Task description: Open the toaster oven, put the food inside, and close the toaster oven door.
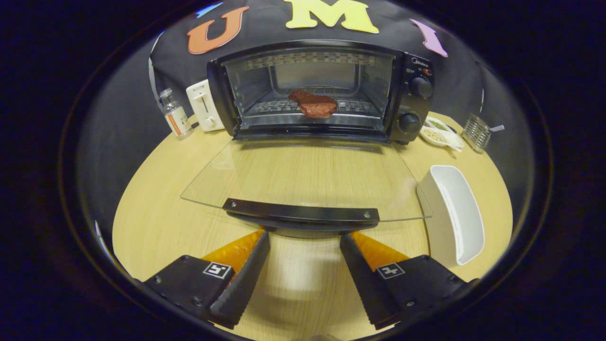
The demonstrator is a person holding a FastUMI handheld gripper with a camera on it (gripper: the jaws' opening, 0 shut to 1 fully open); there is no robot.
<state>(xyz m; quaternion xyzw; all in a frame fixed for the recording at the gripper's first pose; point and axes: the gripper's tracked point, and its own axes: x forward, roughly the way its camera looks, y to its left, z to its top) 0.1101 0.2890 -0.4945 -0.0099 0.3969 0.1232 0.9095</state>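
A black toaster oven (407,80) stands at the back of the round wooden table (156,213). Its glass door (303,175) lies folded down flat toward me, and the dark handle bar (300,213) runs along the door's near edge. Inside, a reddish-brown piece of meat (315,104) rests on the wire rack (274,106). My gripper (305,239) is open, its fingertips just below and in front of the handle, one toward each end of its middle stretch. Nothing sits between the fingers.
An empty white dish (457,213) stands right of the door. Behind it are a small tray of food (438,132) and a wire holder (476,132). Left of the oven stand a white toaster (203,104) and a small bottle (175,113).
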